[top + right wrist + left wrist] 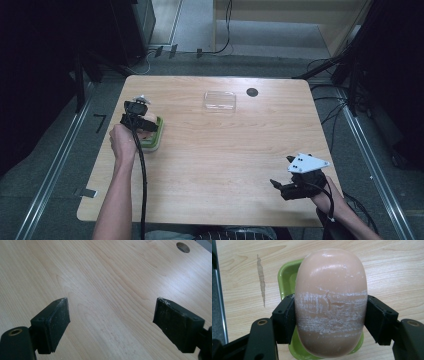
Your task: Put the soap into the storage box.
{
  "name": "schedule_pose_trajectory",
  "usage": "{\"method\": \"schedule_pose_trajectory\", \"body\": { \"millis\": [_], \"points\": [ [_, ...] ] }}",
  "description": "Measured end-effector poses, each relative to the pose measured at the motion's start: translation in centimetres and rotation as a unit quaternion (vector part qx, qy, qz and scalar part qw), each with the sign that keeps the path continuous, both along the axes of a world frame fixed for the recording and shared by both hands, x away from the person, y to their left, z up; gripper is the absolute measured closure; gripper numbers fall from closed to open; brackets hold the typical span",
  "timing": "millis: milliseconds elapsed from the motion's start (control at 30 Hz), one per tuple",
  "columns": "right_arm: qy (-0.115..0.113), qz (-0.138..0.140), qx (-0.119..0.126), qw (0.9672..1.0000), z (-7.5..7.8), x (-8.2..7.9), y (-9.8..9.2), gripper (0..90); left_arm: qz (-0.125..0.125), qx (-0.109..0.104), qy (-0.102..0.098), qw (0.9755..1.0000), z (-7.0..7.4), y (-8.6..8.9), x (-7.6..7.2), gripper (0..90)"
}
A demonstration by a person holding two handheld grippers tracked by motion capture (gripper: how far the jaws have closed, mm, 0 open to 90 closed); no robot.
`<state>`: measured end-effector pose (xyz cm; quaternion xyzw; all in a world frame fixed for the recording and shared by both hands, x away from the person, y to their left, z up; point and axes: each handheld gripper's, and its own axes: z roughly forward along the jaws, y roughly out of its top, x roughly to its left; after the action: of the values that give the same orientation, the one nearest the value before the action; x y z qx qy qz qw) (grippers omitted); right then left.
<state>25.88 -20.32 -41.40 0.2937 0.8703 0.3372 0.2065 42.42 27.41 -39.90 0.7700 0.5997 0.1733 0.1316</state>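
Pink and waxy, the bar of soap [330, 302] is sitting clamped between the two black jaws of the left hand-held gripper [329, 320] — the pads are pressing on its two long sides, across its short width. In the left gripper view the soap's long axis is running straight away from the camera, in line with the jaws, one rounded end pointing toward the far edge of the picture and the other toward the gripper body. Its broad face is turning up to the camera, and pale scuff marks are crossing it in a band level with the pads.

Under the soap a green soap dish [285, 277] is lying on the pale wooden surface [392, 270], its rim peeking out at the soap's left side and below its near end; whether the soap is touching the dish I cannot tell. In the high view the dish [158, 134] is lying near the left edge of the surface, with the left hand-held gripper [142, 122] over it and the person's left hand [122, 142] holding it from behind.

Well apart, near the front right corner, the right hand-held gripper [278, 186] is hovering over bare wood — its jaws are standing spread wide with nothing between them. A clear plastic lid [219, 100] is lying toward the far edge, beside a dark round hole [252, 92].
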Motion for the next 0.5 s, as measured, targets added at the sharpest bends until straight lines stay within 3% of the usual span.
{"method": "schedule_pose_trajectory", "body": {
  "millis": [500],
  "points": [
    [0.000,-0.001,0.000,1.0000,0.0,0.0,-0.1,13.6,0.013,-0.015,0.003,0.9998,-1.4,0.6,0.7,33.5]
  ]
}}
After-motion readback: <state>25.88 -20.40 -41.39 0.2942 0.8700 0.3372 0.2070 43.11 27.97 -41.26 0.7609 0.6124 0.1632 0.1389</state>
